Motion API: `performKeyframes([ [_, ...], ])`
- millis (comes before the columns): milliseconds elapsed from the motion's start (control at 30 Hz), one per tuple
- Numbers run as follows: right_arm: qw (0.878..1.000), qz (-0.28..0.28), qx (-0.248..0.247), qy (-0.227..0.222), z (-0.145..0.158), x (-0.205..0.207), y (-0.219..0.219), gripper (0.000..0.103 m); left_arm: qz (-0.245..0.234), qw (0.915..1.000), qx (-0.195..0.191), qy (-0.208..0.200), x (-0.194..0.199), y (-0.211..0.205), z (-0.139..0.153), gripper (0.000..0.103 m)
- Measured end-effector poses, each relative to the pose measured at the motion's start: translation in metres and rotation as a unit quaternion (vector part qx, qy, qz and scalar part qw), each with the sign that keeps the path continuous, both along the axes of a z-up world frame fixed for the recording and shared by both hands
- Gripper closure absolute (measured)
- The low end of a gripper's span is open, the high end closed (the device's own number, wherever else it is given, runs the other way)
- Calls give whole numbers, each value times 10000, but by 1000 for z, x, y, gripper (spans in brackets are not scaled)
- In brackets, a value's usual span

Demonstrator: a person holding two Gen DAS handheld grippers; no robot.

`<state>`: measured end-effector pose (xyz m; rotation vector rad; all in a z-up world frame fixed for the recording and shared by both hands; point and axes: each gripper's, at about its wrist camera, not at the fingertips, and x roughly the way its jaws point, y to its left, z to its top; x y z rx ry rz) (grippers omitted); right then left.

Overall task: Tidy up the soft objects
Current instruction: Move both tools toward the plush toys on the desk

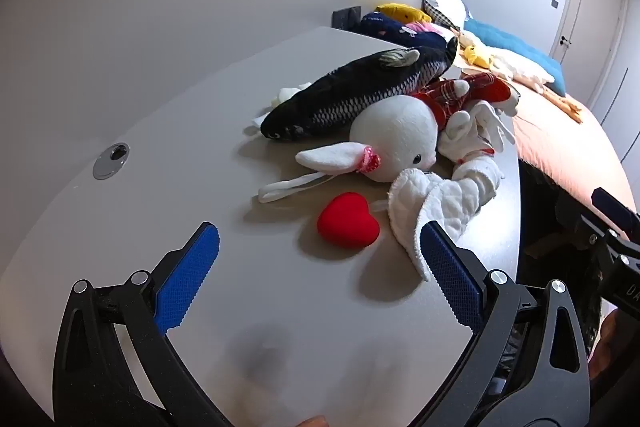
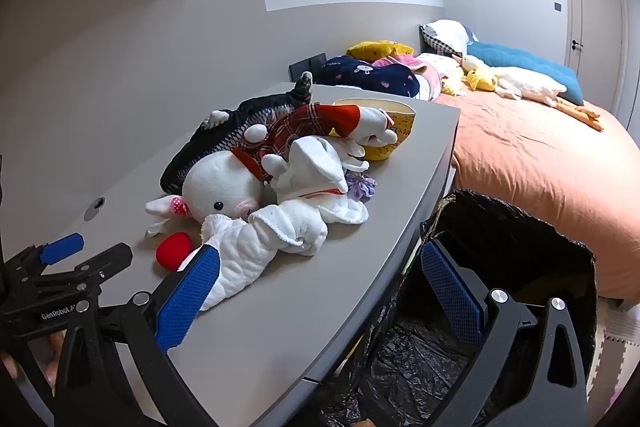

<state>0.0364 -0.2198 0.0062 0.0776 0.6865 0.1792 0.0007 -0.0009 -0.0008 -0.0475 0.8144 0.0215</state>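
Left wrist view: left gripper [image 1: 320,239] spread wide, empty. Red plush heart [image 1: 348,225] on grey desk [image 1: 168,163] right between fingertips; white quilted cloth [image 1: 430,211] touching right finger; bunny plush [image 1: 394,137] and fish plush [image 1: 352,93] further ahead.

Right wrist view: right gripper [image 2: 320,259] wide too, holding nothing. Cloth [image 2: 256,247] against left finger, black bin bag [image 2: 516,247] behind right finger.

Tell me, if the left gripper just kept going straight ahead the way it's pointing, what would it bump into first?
Probably the red heart: it lies on the table ahead of the open left gripper, roughly between its fingers. The white cloth sits just beside, so depth is uncertain.
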Motion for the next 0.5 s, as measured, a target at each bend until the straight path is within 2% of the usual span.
performKeyframes([
  [267,10000,41,-13,3,-1,-3,3,3,-10,9999,-85,-93,-5,3,0,6],
  [500,10000,44,-65,-8,-1,-4,3,3,40,10000,-7,-89,-5,2,6,6],
])
